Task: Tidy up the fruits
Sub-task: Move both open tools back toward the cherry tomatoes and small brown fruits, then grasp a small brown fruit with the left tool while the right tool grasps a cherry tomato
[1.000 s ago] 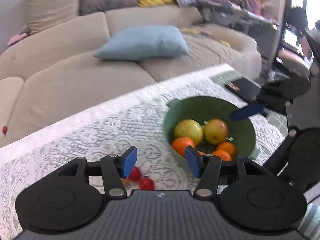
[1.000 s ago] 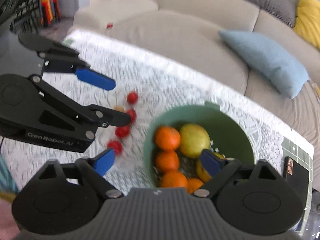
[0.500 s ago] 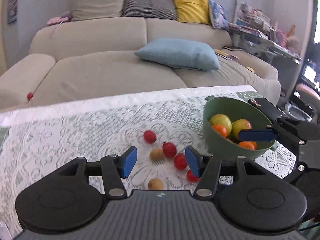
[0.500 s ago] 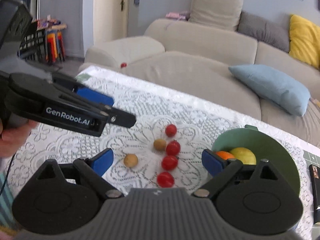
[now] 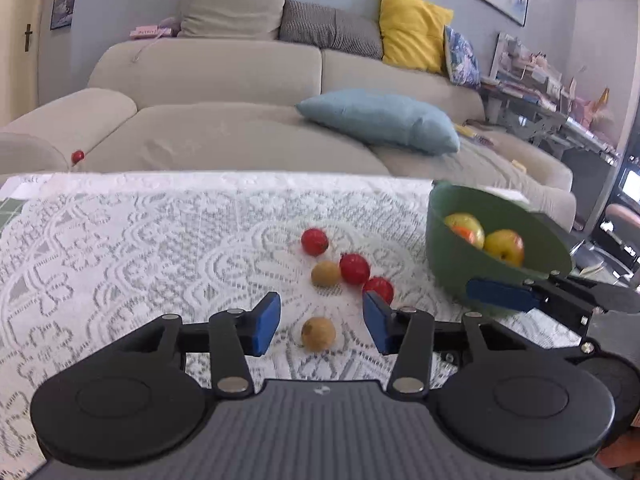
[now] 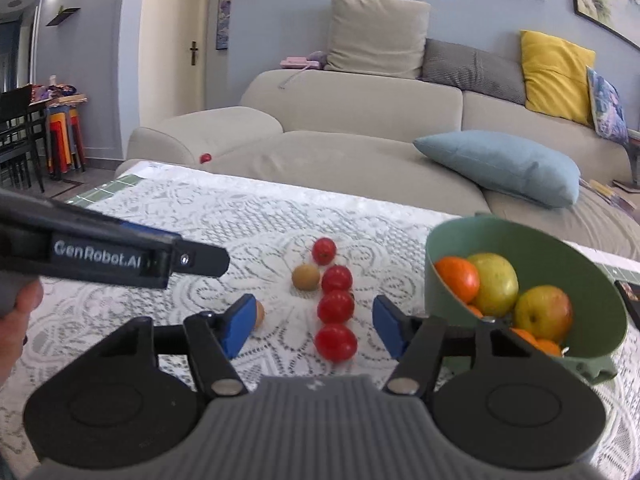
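- The fruits are in two places: four small red ones (image 6: 335,307) and two small brown ones (image 5: 318,333) lie loose on the lace tablecloth (image 5: 120,248), and the oranges and yellow-green apples sit in the green bowl (image 6: 600,320) at the right of them.
- A second ago both cameras looked down into the bowl from above; now both look low across the table, so both hands have come down toward the loose fruits.
- The left gripper (image 5: 320,322) has just been closing, but its blue pads are apart. The nearer brown fruit lies between them, not touched.
- The right gripper (image 6: 312,326) has also just been closing, and more than the left. Its pads are apart too, with the nearest red fruit (image 6: 336,342) between them and free.
- I judge that each hand now prepares a grasp on its own small fruit; nothing is lifted yet.
- These fruits are round and small, so they may roll away if a pad pushes one from the side.
- One more red ball (image 6: 205,157) lies on the sofa (image 6: 360,152), well apart from the table.
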A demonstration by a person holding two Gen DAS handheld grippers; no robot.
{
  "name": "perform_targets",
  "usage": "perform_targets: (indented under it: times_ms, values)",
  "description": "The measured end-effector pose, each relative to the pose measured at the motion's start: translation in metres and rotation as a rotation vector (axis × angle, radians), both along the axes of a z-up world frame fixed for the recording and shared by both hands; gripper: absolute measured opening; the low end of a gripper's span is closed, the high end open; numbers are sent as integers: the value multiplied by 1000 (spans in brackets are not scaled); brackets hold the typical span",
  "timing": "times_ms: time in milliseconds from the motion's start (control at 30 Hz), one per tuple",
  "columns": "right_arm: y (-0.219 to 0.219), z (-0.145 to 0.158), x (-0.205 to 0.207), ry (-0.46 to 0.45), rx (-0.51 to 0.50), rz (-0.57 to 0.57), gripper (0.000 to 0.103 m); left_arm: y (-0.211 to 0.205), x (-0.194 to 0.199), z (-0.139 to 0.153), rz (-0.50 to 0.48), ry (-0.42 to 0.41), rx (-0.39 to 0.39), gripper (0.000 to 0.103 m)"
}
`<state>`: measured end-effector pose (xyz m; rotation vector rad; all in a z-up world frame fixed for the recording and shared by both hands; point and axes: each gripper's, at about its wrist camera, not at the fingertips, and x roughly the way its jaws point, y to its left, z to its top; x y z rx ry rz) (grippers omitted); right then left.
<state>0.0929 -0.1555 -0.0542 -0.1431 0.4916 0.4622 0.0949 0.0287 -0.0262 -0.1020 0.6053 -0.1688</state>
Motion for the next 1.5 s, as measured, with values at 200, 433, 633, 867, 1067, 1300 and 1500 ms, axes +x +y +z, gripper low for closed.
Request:
perform_targets:
  times_ms: [200,433,633,867,1067,1300,1500]
  values:
    - [-2,-12,11,43,-2,-32,55,0,5,-20,18,17,48,51]
    - [-2,-22,19,63,-7,-49,52,10,7,-28,43,38,-1,51]
    - [-2,-27,23,63,-9,-63,47,5,7,-33,41,44,11,50]
    - [-2,-31,28,82,7,-52,42,0,13,-40,22,49,13,47]
    - [-4,-34,33,109,23,-56,41,-3,20,-44,3,40,-5,45]
    - [-3,-40,37,141,35,-44,35,-5,26,-51,5,49,-18,41]
    - [-5,-42,42,162,50,-52,29,-6,28,-51,10,40,-19,33]
